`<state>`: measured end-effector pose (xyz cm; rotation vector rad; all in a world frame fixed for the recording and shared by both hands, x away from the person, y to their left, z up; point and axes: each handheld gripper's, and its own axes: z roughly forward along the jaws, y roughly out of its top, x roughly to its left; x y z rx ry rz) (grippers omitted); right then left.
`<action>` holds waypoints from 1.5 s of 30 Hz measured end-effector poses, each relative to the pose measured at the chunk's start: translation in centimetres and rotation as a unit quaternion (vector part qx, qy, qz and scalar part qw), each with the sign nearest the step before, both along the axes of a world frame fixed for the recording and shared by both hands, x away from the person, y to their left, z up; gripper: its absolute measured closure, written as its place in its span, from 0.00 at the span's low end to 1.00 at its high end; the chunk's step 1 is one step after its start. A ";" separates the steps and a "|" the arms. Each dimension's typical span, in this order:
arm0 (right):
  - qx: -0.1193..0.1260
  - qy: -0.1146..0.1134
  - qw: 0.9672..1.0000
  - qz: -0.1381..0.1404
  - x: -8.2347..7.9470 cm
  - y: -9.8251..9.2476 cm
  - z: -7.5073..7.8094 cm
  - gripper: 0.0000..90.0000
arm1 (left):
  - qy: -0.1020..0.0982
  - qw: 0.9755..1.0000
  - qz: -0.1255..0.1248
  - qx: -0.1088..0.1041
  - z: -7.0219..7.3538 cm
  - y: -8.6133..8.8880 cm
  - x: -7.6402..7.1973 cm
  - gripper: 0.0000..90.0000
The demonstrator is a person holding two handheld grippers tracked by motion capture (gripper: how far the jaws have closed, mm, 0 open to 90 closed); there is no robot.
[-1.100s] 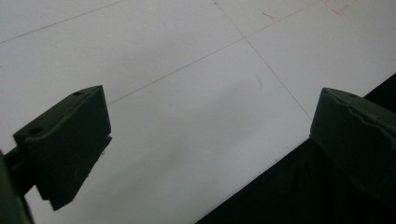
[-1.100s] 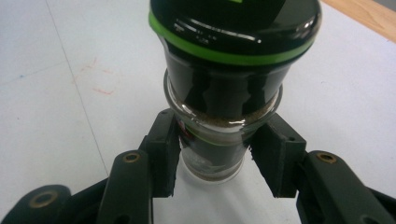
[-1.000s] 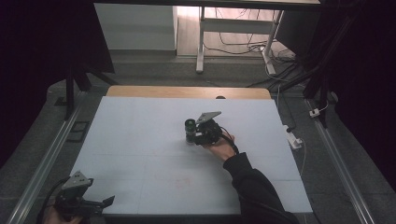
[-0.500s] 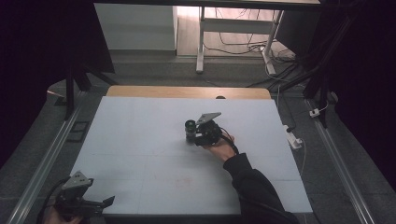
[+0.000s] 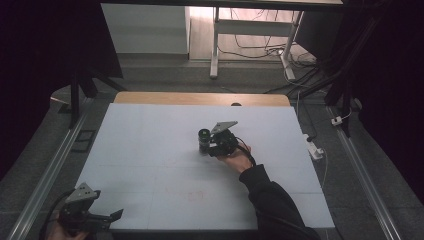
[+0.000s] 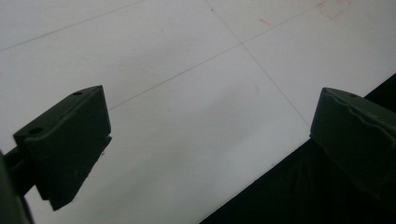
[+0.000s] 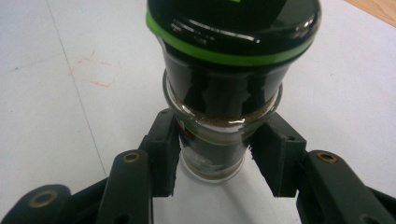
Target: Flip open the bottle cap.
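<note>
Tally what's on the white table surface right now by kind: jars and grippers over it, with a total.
Glass jar with black lid and green ring: 1
Grippers: 2, the right gripper with its pads either side of the jar, and the left gripper at the table's near-left corner, jaws apart
Total: 3

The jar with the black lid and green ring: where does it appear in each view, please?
High view: the jar stands near the table's middle, at the tip of the right claw.
Left gripper view: the jar is not in it.
Right gripper view: the jar is at centre, between the two jaws.
Shared landmark: the red marks on the white table.
</note>
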<state>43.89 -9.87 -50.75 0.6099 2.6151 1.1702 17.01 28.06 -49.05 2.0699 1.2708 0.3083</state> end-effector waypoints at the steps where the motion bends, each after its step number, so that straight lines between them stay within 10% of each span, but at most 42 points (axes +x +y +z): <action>1: 0.000 0.000 1.000 0.000 0.0 0.0 0.0 0.59 | -0.006 1.000 -0.003 0.001 0.1 0.0 0.1 0.00; 11: -0.002 0.000 1.000 0.001 0.0 0.0 0.0 0.59 | -0.002 0.999 -0.036 -0.038 0.3 0.1 0.8 0.00; 45: -0.005 0.000 1.000 0.005 0.1 0.0 0.1 0.59 | -0.037 0.993 -0.088 -0.070 0.9 -2.4 5.7 0.00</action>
